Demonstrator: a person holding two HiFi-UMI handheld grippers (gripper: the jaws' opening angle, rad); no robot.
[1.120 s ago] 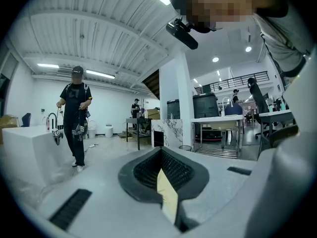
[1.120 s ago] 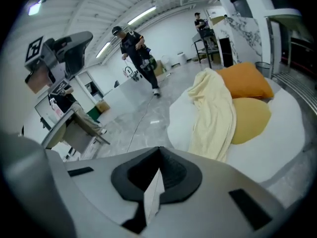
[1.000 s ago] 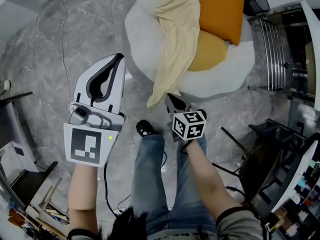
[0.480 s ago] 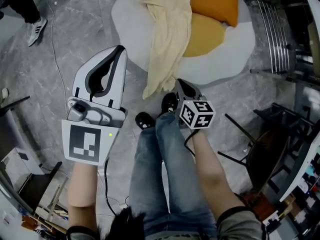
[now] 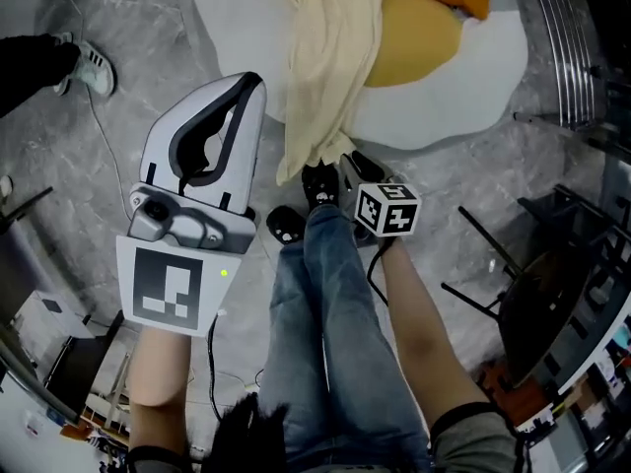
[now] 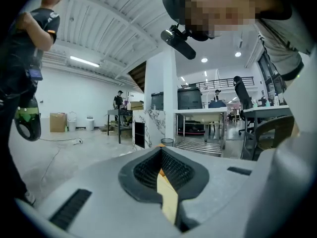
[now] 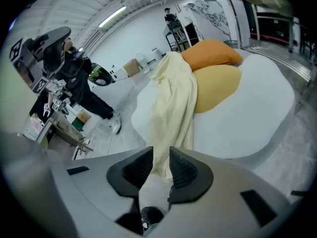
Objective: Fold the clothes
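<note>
A pale yellow garment (image 5: 330, 57) lies draped over a white round floor cushion (image 5: 463, 92), its lower end hanging toward the floor. My right gripper (image 5: 347, 168) sits just below that hanging end. In the right gripper view its jaws (image 7: 161, 165) stand a little apart after just opening, with nothing between them and the garment (image 7: 173, 103) right ahead. My left gripper (image 5: 248, 82) hovers left of the garment, apart from it. In the left gripper view its pads (image 6: 161, 155) meet at the tip, with a thin yellow sliver showing below.
Two orange pillows (image 5: 419, 28) rest on the cushion beside the garment. The person's jeans legs and black shoes (image 5: 286, 225) are just under the right gripper. A chrome rack (image 5: 572, 37) and a dark chair (image 5: 552, 294) stand at right. Another person's shoe (image 5: 94, 62) is at left.
Both grippers have moved down and toward the cushion. The right one has drawn close to the garment's hanging end. The person's feet have stepped forward.
</note>
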